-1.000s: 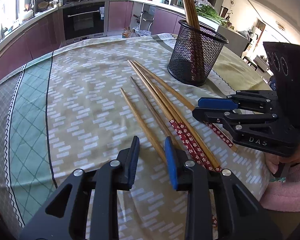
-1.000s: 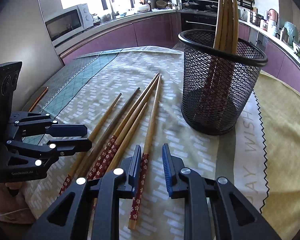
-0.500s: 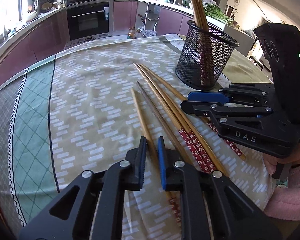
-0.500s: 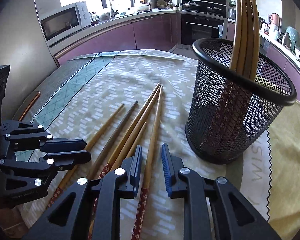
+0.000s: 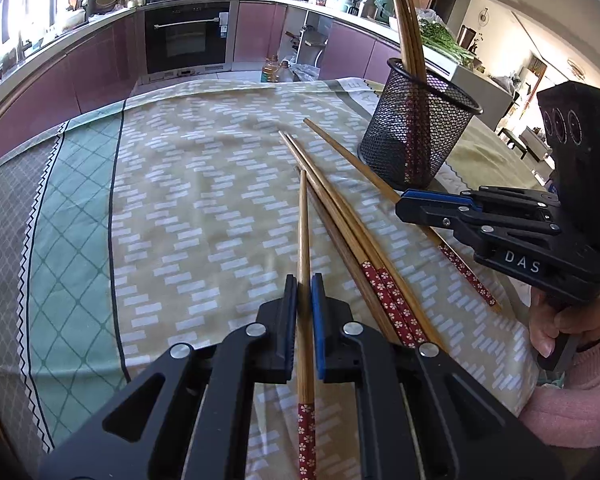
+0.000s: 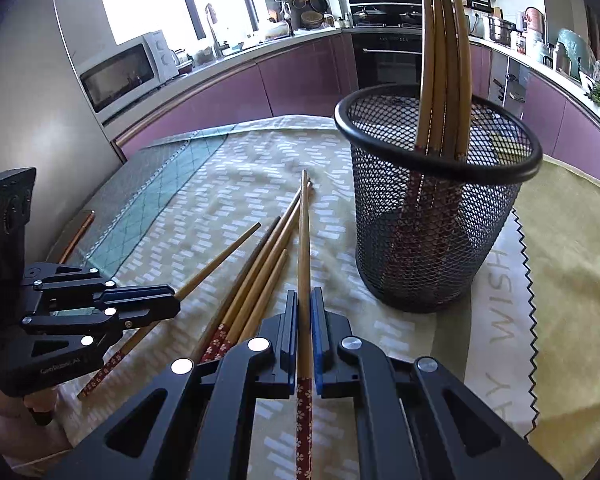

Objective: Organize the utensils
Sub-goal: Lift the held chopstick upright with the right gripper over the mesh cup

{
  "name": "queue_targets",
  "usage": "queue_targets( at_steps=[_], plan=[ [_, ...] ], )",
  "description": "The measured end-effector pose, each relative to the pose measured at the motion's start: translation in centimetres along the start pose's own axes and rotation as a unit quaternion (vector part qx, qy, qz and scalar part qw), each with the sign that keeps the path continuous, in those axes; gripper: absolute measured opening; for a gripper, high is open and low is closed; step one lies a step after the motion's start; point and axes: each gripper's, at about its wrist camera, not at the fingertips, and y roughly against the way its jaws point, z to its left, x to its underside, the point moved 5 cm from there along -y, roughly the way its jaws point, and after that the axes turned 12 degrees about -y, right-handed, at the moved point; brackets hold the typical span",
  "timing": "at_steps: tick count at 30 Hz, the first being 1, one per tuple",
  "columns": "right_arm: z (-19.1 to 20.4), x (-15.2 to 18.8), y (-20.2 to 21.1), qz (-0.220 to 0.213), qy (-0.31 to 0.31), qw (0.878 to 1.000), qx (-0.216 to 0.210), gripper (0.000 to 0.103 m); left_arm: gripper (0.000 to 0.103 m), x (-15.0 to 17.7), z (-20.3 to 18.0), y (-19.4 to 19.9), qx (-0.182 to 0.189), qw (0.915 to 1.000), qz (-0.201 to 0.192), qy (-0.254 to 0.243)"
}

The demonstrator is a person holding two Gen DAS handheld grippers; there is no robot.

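1. Left wrist view: the left gripper (image 5: 304, 300) is clamped on one chopstick (image 5: 303, 240). The chopstick runs forward between the jaws, with its red patterned end toward the camera and its plain tip pointing away.
2. Left wrist view: three more chopsticks (image 5: 340, 220) lie bunched on the tablecloth (image 5: 180, 200) just to the right of the held one. Their red ends sit near the gripper body.
3. Left wrist view: the right gripper (image 5: 410, 204) enters from the right, clenched on a further chopstick that lies diagonally toward the mesh cup (image 5: 416, 136).
4. Right wrist view: the right gripper (image 6: 305, 312) grasps its chopstick (image 6: 303, 240) at the junction of bare wood and red pattern. The tip points forward, to the left of the mesh cup (image 6: 432, 240).
5. Right wrist view: the cup stands upright on the cloth and holds several chopsticks (image 6: 440, 60), tips up, leaning on the far side of the rim.
6. Right wrist view: the left gripper (image 6: 168, 304) appears at lower left, closed on its chopstick. The loose bunch (image 6: 260, 276) lies between the two grippers.
7. Both views: kitchen cabinets and an oven (image 5: 188, 36) form the background.
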Motion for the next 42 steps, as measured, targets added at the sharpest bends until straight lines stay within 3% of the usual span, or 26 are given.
queue_targets(
  at_steps=[24, 42],
  plan=[
    [1.0, -0.2, 4.8, -0.044, 0.006, 0.997, -0.069, 0.006, 0.008, -2.4, -1.1, 4.3, 0.037, 0.9975, -0.06, -0.004],
    [-0.1, -1.3, 9.3, -0.11, 0.003, 0.991, -0.074, 0.006, 0.008, -5.2, -1.7, 8.7, 0.078, 0.9894, -0.122, -0.012]
  ],
)
